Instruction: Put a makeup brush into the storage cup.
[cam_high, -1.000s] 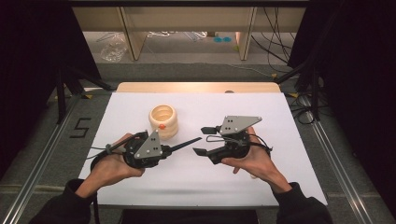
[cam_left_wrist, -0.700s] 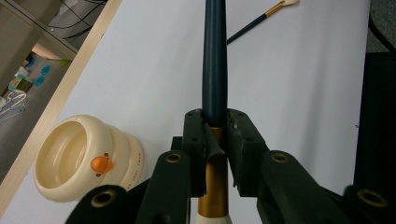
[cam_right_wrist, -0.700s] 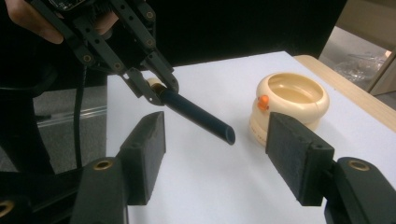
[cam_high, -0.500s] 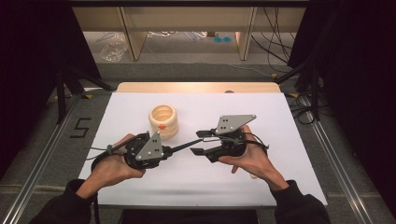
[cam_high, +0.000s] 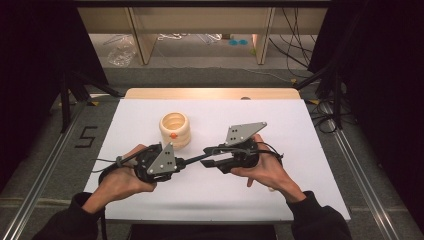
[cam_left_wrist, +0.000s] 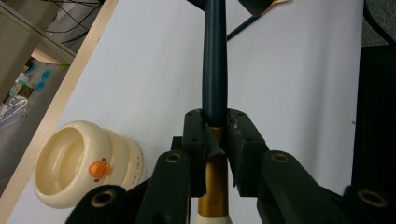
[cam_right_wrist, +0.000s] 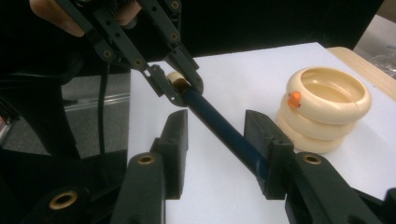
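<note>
A pen with a dark blue barrel (cam_left_wrist: 215, 70), a gold band and a cream end lies level above the white table. My left gripper (cam_left_wrist: 215, 140) is shut on it near the gold band, and also appears as the left gripper (cam_high: 186, 161) and as the left gripper (cam_right_wrist: 180, 86). My right gripper (cam_right_wrist: 218, 136) is open, its jaws standing on either side of the blue barrel (cam_right_wrist: 224, 128) without clearly touching it. From above, the right gripper (cam_high: 207, 156) meets the pen (cam_high: 197, 157) at the table's middle.
A cream ringed cup (cam_high: 174, 130) with an orange dot stands just behind the left gripper; it is the same cup (cam_right_wrist: 327, 112) and cup (cam_left_wrist: 70, 163). The white table sheet (cam_high: 310, 145) ends at a wooden strip (cam_high: 210, 93). Dark frames and cables flank the table.
My right gripper has moved left towards the left one, so its open jaws now straddle the pen's blue barrel. The left gripper and pen have barely shifted.
</note>
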